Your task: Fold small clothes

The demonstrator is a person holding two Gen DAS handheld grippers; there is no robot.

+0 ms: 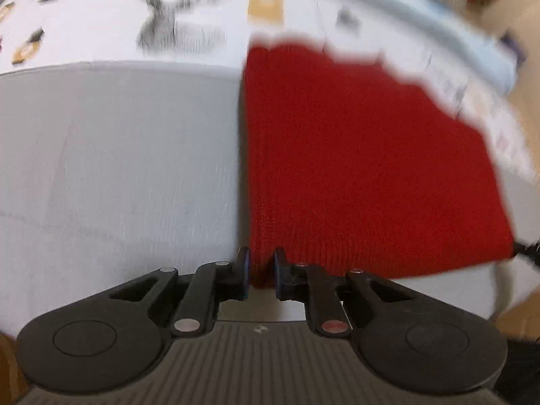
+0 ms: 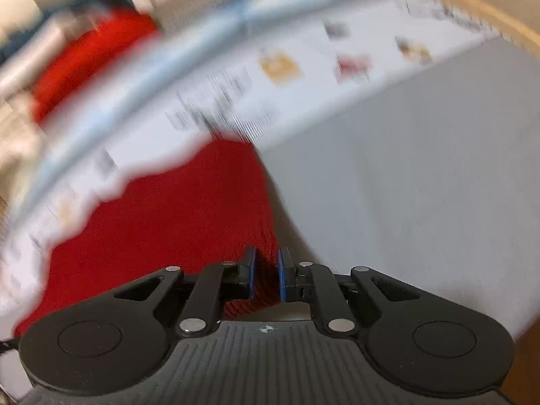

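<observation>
My left hand-held gripper point(image 1: 261, 271) and right hand-held gripper point(image 2: 266, 275) each pinch a near corner of the red knit cloth point(image 1: 354, 155) on the grey bench point(image 1: 118, 155). It looks soft and floppy, so corners seem best.

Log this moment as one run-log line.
left gripper: shut on red knit cloth corner | right gripper: shut on its other corner | surface: grey sheet
</observation>
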